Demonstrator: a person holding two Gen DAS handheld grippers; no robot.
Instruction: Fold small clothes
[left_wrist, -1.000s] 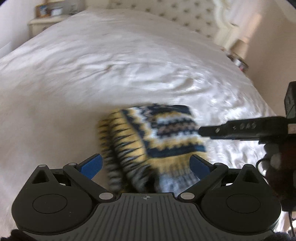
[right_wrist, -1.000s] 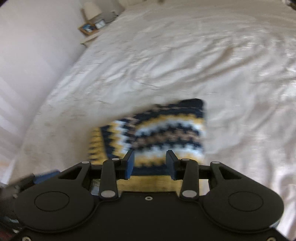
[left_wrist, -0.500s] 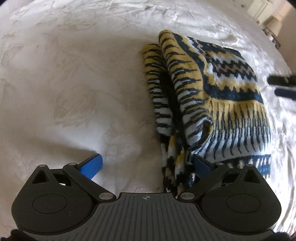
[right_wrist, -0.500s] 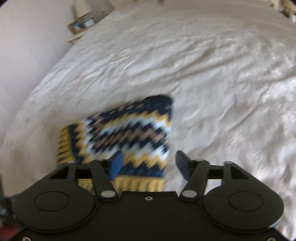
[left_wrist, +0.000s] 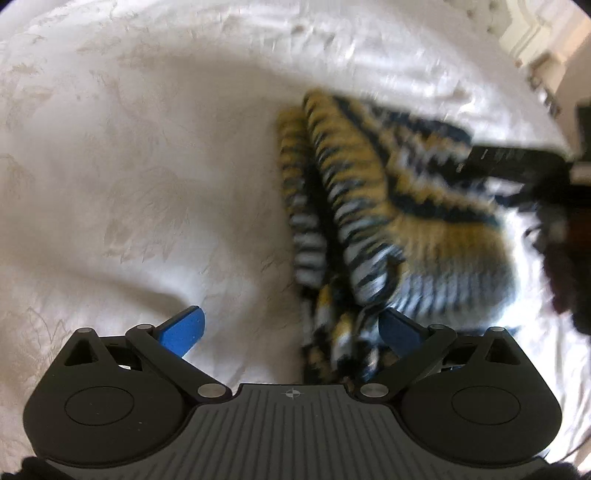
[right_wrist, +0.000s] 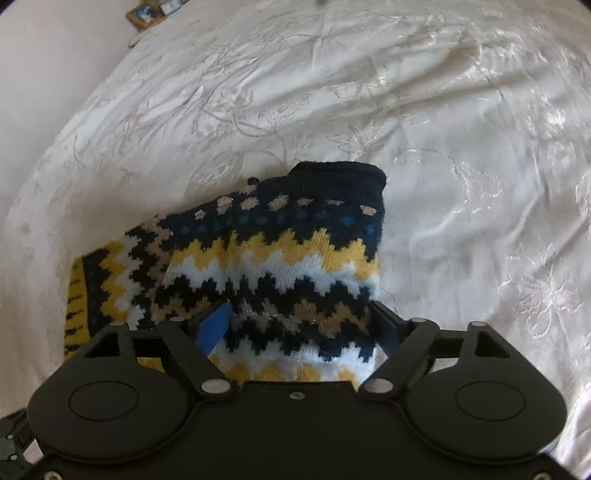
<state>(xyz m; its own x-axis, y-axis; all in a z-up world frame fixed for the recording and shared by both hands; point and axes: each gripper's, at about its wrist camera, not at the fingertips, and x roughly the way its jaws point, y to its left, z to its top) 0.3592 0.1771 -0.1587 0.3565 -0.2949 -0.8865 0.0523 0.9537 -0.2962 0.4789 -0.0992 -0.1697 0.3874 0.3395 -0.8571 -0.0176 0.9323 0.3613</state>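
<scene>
Through the left wrist camera we see our left gripper (left_wrist: 291, 328) spread wide, its two blue pads far apart. The left pad (left_wrist: 183, 329) hangs over bare white bedspread (left_wrist: 147, 177), and the right pad (left_wrist: 400, 329) sits against the near, bunched edge of the knitted garment (left_wrist: 399, 221), with nothing pinched between them. The garment, a folded knit in yellow, navy and white zigzag bands, lies on the bedspread ahead and to the right of this gripper, its stacked folded edges facing left; motion blur smears its pattern. At the right edge of this view the dark finger of our right gripper (left_wrist: 517, 158) reaches in over the garment's far side, too blurred to show whether it touches. Through the right wrist camera we see our right gripper (right_wrist: 299, 321) likewise spread wide, straddling the near part of the garment (right_wrist: 258, 251): its blue left pad (right_wrist: 214, 325) lies over the patterned knit, and the right finger (right_wrist: 386, 325) stands at the garment's right edge beside the bedspread (right_wrist: 461, 147). It grips nothing. The garment's navy end points away toward the middle of the bed, and a small framed picture (right_wrist: 146, 13) stands beyond the bed's far left corner.
</scene>
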